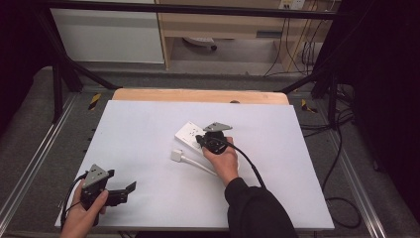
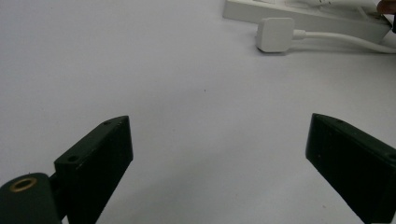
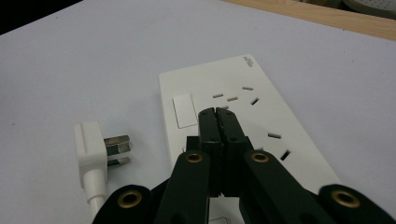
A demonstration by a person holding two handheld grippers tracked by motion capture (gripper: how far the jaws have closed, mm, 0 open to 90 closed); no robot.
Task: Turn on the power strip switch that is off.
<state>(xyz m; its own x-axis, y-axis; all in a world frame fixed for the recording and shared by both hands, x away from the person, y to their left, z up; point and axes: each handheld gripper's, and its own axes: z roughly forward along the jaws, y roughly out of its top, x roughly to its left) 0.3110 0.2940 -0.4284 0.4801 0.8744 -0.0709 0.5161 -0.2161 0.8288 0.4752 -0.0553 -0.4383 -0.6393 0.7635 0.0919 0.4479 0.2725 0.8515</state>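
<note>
A: Item one — power strip (image 3: 243, 135). How is it placed?

B: A white strip is recorded flat on the white table (image 1: 148, 148), a little beyond mid-table. Its long axis is seen running away from the person, angled slightly toward the left. A rocker switch (image 3: 183, 111) and several slot sets are noted on its face.

A: Item two — plug (image 3: 93, 147)?

B: A white plug is logged just beside the strip, on the strip's left in the right gripper view, lying on its side. Its metal prongs are pointed toward the strip's side wall, not down at the slots. Its cable is trailed back toward the person, alongside the strip.

A: And the grippers, relative to the strip?

B: The right gripper (image 3: 217, 116) is held directly over the strip's face, jaws pressed together with nothing seen between them, tips just beside the switch. The left gripper (image 2: 217, 154) is kept well apart from the strip, toward the near left corner of the table, jaws spread wide over bare surface. The right one is judged far nearer to the plug — a short sideways shift off the strip would be needed, with the jaws parted first.

A: Writing?

B: A small printed mark is noted at the strip's far corner — too small to be read. No brand can be made out.
</note>
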